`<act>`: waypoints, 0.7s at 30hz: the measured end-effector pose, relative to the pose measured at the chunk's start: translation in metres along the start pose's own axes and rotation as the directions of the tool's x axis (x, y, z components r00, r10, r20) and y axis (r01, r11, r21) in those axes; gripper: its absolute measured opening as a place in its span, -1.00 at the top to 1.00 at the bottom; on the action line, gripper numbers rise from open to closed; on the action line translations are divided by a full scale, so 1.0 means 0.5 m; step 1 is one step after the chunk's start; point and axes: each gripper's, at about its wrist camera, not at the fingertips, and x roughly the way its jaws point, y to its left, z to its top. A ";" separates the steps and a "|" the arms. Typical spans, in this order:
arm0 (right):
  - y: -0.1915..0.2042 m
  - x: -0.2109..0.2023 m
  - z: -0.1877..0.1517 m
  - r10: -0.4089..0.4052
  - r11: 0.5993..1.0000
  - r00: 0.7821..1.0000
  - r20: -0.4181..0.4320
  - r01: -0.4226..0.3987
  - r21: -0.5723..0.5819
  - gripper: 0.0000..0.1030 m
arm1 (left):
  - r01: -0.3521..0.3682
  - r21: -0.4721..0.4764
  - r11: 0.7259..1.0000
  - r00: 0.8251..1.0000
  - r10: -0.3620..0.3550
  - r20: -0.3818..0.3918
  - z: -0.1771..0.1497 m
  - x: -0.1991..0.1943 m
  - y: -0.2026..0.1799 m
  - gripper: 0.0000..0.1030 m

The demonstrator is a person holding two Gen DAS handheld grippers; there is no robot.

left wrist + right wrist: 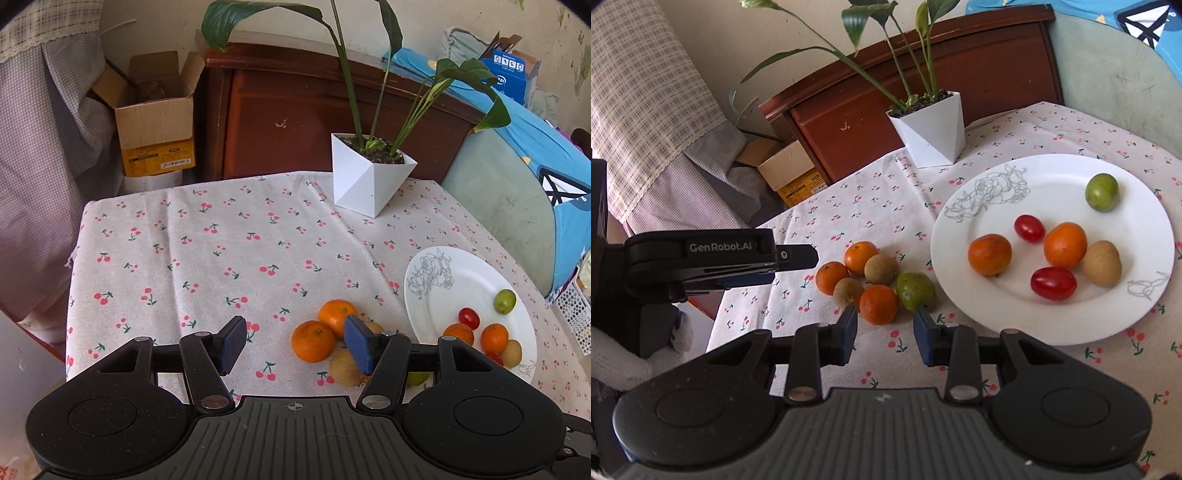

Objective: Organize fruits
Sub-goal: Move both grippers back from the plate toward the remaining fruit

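Observation:
A loose cluster of fruit lies on the cherry-print cloth: three oranges (878,304), two brown kiwis (881,268) and a green fruit (916,291). To its right a white plate (997,317) holds two oranges (1065,244), two red tomatoes (1053,283), a green fruit (1102,192) and a brown fruit (1102,263). My right gripper (886,332) is open and empty, its tips just short of the nearest orange. My left gripper (295,345) hovers open over the cluster's left side, above an orange (313,340); its right finger hides part of a kiwi (345,367). The plate (436,295) lies to its right.
A white angular planter (369,184) with a tall leafy plant stands at the table's far side. Behind it is a dark wooden headboard (277,110). A cardboard box (155,122) sits off the far left corner, a cushioned seat (498,192) at the right.

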 end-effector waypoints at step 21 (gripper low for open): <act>0.019 0.059 -0.005 -0.031 0.999 1.000 0.002 0.031 -0.043 0.59 | 0.054 0.037 0.998 0.999 -0.054 0.006 -0.030 0.035 0.003 0.00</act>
